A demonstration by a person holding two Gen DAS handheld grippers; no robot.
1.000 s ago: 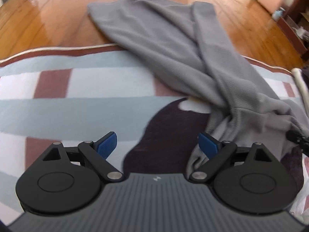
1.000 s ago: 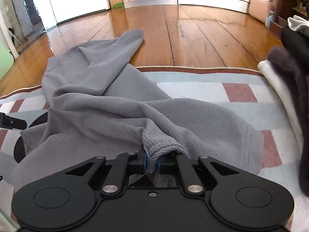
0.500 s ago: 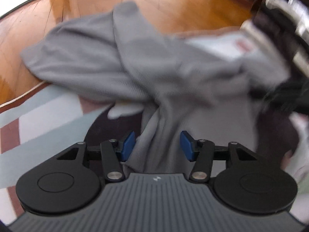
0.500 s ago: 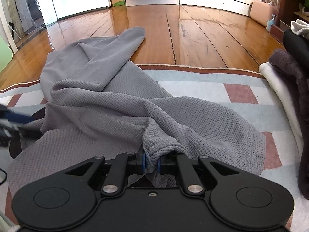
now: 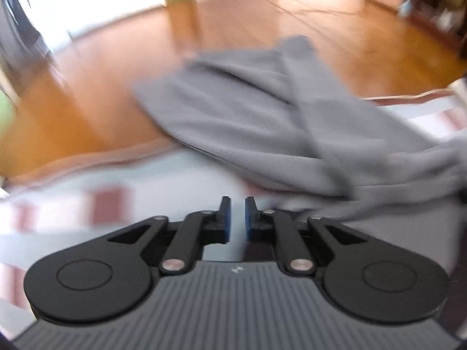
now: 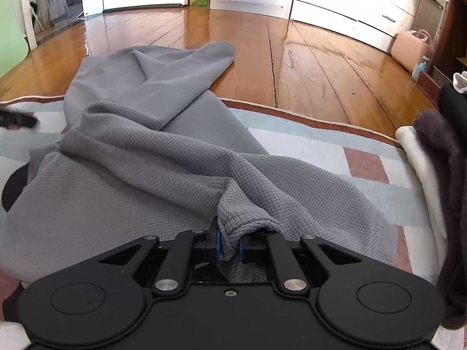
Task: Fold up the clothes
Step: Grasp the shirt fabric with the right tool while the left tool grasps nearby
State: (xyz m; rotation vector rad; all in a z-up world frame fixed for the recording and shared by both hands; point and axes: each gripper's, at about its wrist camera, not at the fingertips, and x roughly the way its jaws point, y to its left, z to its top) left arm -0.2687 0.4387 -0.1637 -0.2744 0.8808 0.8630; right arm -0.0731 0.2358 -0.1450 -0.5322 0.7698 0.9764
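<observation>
We judged the soft, limp grey garment (image 6: 151, 175) best held by edges: right gripper (image 6: 230, 243) pinched it, left gripper (image 5: 235, 221), just closing, held nothing.

A wooden floor (image 6: 321, 67) of glossy orange-brown boards carries everything here. A rug (image 6: 376, 192) lies on it, patterned in pale blue, white and dusty red blocks with a dark red border. A grey garment (image 6: 151, 157) lies partly on the rug, and its far end spills past the rug's border onto the bare boards. At the rug's right edge rests a heap of folded fabric (image 6: 432, 157), cream beneath and dark brown above. Far beyond the rug, to the right, a pink bag (image 6: 408, 46) stands on the boards.
</observation>
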